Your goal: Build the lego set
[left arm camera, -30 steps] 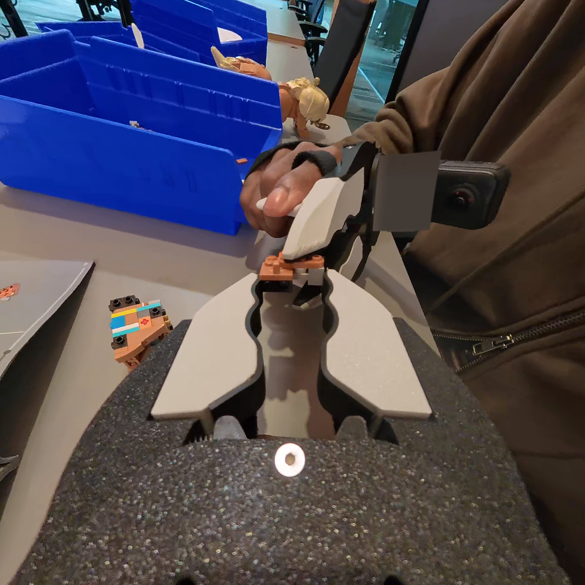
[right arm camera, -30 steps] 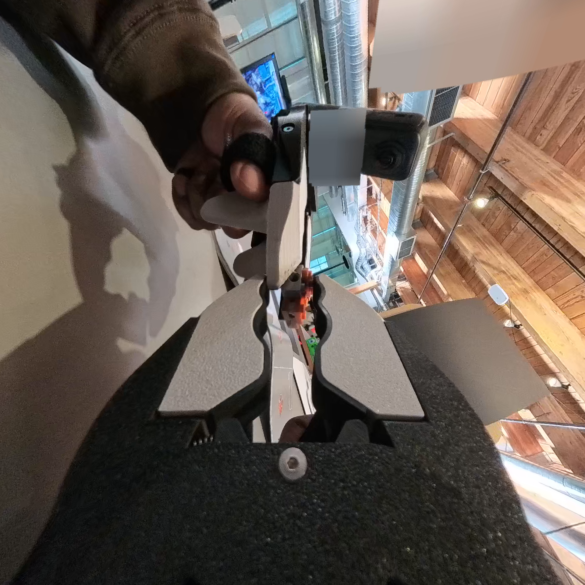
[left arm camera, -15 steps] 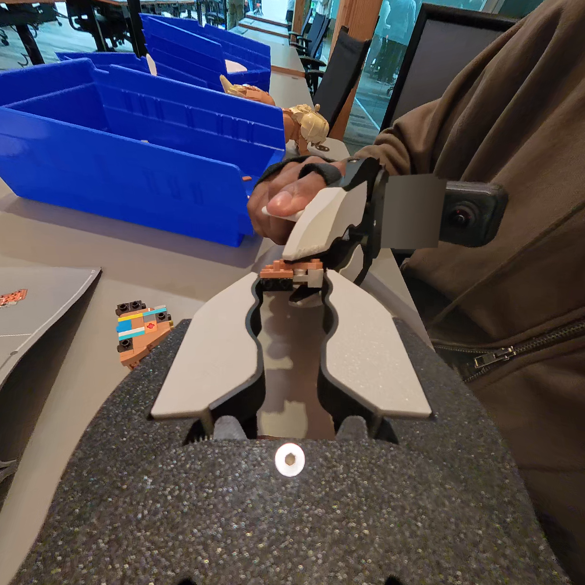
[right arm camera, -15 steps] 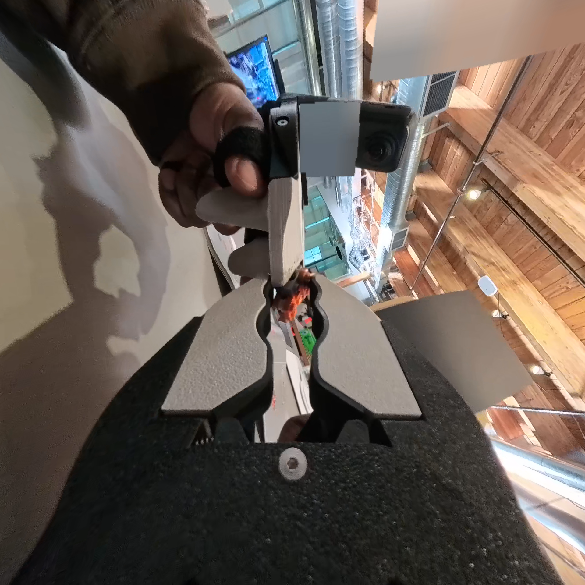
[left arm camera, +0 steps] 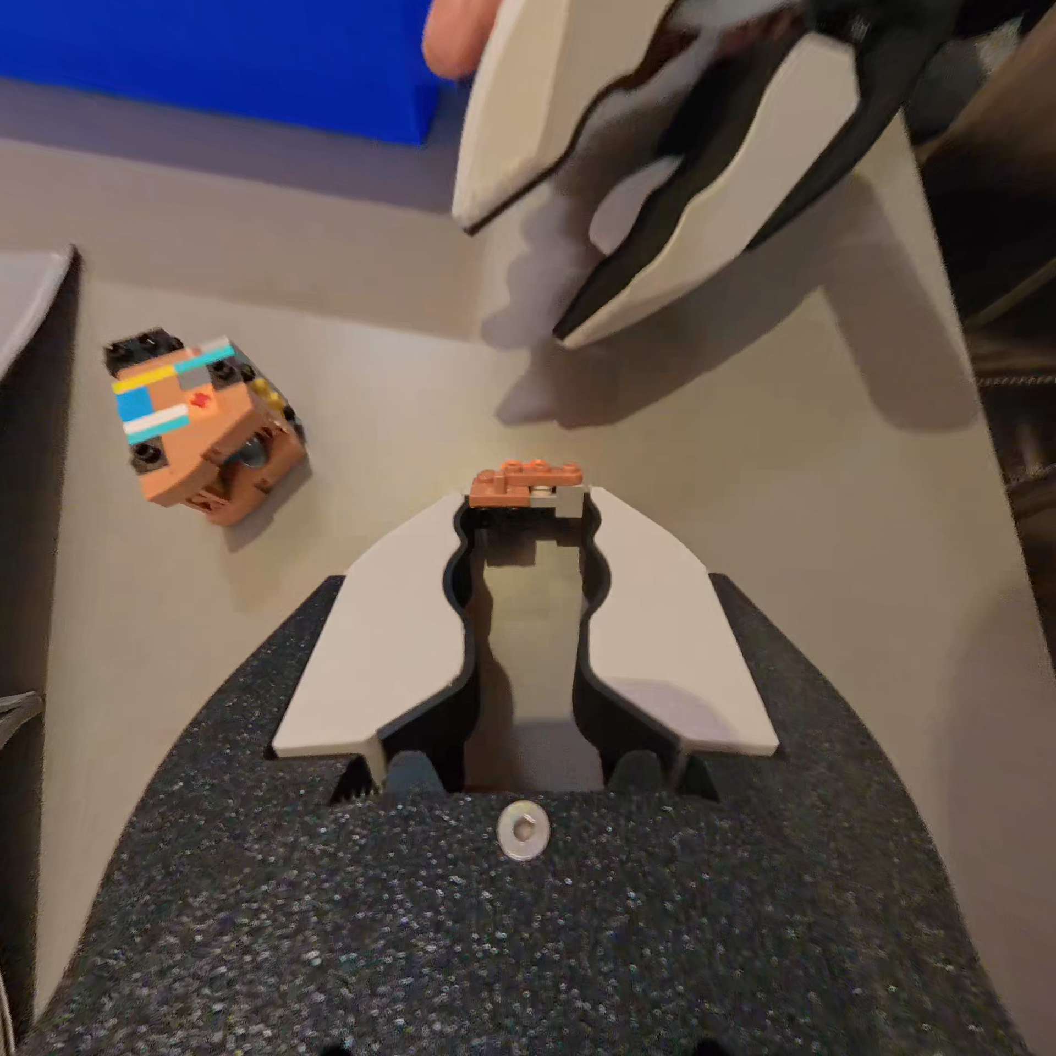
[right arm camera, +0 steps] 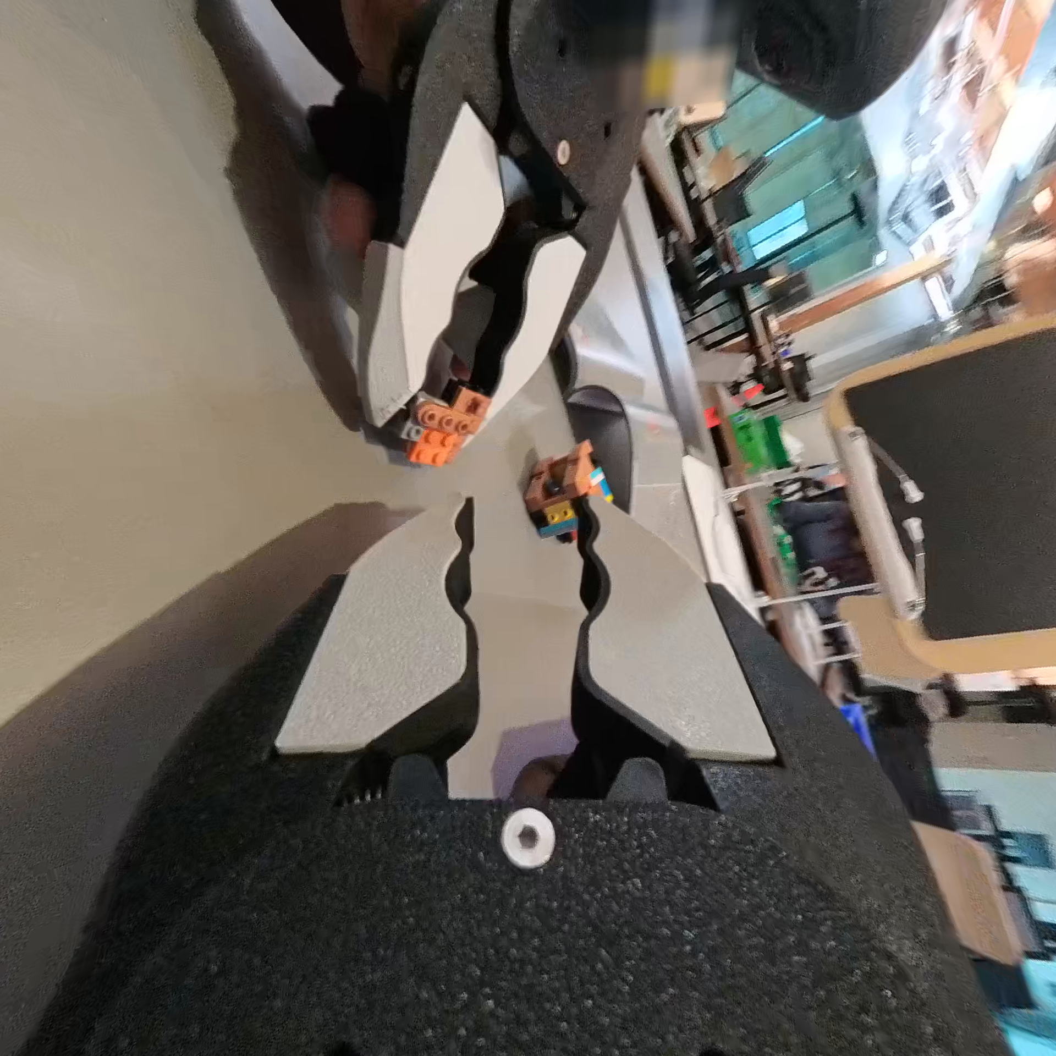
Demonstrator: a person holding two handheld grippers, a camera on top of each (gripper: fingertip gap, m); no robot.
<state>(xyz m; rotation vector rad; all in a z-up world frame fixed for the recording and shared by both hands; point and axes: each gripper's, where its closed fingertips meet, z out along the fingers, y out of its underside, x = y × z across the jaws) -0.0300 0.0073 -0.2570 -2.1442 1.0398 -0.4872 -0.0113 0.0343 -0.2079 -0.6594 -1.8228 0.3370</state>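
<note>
We see the small brick assembly (left arm camera: pixel 526 488), brown plates over a grey piece, pinched at the fingertips of the left gripper (left arm camera: pixel 527 503), above the table (left arm camera: pixel 714 457). A larger brick sub-build (left arm camera: pixel 200 434) in tan, blue and yellow lies on the table at 10 o'clock from it, well apart. The right gripper (left arm camera: pixel 514 280) sits at 12 o'clock, its fingers (left arm camera: pixel 514 114) spread and holding nothing. A blue bin (left arm camera: pixel 217 57) stands at 11 o'clock.

Left tool (left arm camera: pixel 526 503): grey fingers, speckled black body, silver screw.
</note>
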